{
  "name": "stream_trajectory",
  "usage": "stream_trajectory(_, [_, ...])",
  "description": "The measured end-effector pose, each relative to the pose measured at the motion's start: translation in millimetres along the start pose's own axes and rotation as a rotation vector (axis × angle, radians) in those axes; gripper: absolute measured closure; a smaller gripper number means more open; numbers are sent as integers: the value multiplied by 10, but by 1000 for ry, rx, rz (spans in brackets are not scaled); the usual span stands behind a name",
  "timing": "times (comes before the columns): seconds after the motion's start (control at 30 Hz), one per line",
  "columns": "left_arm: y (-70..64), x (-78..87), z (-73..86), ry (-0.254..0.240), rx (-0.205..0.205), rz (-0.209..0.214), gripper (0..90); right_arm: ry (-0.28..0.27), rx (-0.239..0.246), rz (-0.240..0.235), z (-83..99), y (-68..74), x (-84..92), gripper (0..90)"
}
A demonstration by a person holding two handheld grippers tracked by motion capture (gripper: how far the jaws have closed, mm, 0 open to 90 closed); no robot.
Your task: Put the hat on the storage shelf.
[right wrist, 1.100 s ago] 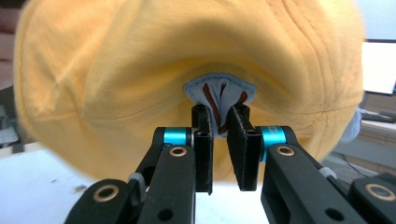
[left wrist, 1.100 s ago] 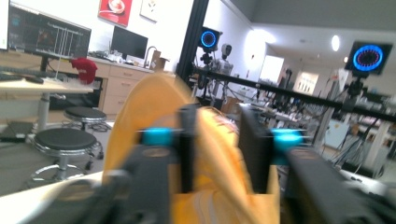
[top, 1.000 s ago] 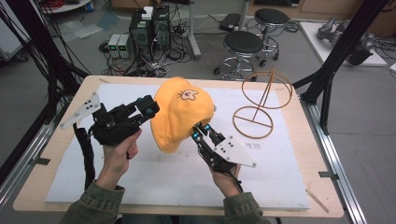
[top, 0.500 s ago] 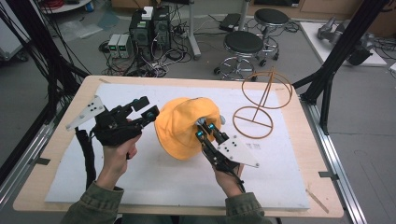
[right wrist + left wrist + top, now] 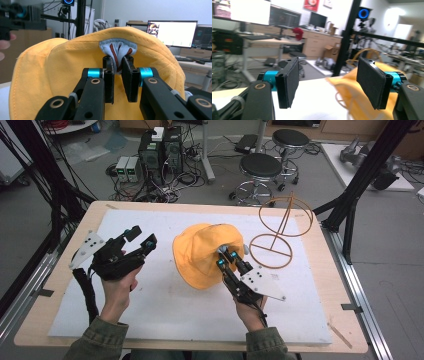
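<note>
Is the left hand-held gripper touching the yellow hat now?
Apart. In the high view the left hand-held gripper stands open, with bare white mat between it and the yellow hat. Its jaws have just been opening, with nothing between them.

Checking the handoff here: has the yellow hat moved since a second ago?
Yes. The yellow hat has dropped from raised beside the wire stand to the white mat, pinched by the right gripper.

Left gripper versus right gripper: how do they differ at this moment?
The left gripper has just been opening, nothing between its pads, apart from the yellow hat; the right gripper is shut on the hat's fabric. The left sits clear of it; the right reaches in. Both are hand-held with black jaws.
</note>
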State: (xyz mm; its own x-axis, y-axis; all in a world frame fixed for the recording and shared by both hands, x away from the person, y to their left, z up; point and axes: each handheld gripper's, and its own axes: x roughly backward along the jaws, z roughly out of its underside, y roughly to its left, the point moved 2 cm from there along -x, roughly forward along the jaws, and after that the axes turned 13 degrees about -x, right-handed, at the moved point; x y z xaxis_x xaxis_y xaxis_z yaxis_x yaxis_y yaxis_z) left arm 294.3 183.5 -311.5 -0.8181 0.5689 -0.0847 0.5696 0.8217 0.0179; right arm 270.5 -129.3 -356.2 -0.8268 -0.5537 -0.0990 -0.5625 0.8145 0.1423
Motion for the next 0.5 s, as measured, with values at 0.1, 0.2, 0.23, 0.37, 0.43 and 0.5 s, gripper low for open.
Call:
stream_trajectory(0.1, [17,42,49,15,-24,-30,341,-1,-2,7,-11,-24,21,808])
stream_trajectory(0.2, [33,84,81,19,-44,-48,330,-3,-1,15,-17,-42,41,808])
stream_trajectory(0.23, [41,97,90,20,-48,-57,327,0,0,15,-17,-45,49,808])
stream_trajectory(0.37, [87,150,134,36,-68,-94,314,-3,-1,23,-18,-66,79,807])
stream_trajectory(0.43, [119,182,173,50,-86,-128,309,-6,0,28,-20,-74,99,805])
stream_trajectory(0.5, [149,211,208,59,-98,-154,307,-9,18,36,-21,-81,123,804])
